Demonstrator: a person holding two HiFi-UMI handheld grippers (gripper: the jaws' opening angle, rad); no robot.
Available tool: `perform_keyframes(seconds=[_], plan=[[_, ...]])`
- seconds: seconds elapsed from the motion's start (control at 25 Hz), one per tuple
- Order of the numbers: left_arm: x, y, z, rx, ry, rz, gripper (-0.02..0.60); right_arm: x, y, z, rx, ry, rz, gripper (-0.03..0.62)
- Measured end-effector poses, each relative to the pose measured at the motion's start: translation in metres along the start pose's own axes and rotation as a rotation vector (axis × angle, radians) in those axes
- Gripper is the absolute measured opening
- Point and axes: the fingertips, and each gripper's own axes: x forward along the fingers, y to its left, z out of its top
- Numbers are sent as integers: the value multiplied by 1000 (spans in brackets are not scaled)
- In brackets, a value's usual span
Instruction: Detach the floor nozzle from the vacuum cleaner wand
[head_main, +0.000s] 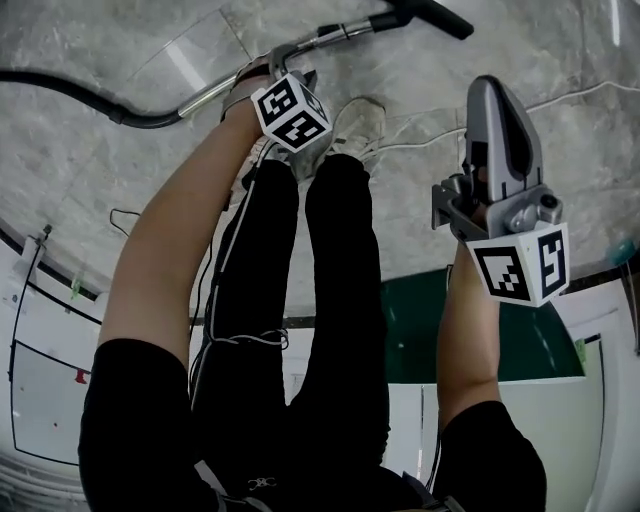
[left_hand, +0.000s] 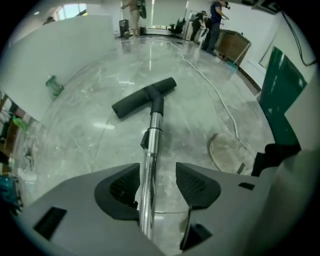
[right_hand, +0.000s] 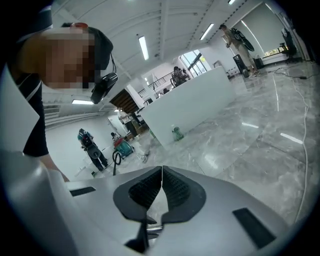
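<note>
Grip stage: left gripper (left_hand: 159, 186) straddled the wand (left_hand: 155, 140), jaws spread, nozzle (left_hand: 144, 97) at 12 o'clock; right gripper (right_hand: 161, 190) sat pressed together, empty. Next likely: clamp wand.

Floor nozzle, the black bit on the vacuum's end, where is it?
In the left gripper view the floor nozzle lies on the marble floor straight ahead, at the far end of the shiny wand that passes between the left gripper's open jaws.

A white cable (left_hand: 216, 92) trails across the grey marble floor (left_hand: 90, 140). A small green thing, perhaps a bottle (left_hand: 54, 86), stands at the foot of a white partition (left_hand: 65, 45). A dark green panel (left_hand: 281, 95) stands at the right, with people (left_hand: 212, 20) far behind.
</note>
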Motion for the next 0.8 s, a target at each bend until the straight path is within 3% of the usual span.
perform_keyframes(seconds=[0.08,0.4,0.6,0.8], plan=[[21,0,-7,41,19,41,209,-2,-12,-12,11,14,-2,18],[75,19,-54,17,153,111,209,7,-43,-7,-2,-13,-33,18],[82,18,-55,-8,184,5,209,16,-54,-17,14,3,-31,18],[77,16,-56,16,225,-90,179,23,-48,-23,52,7,-35,18]])
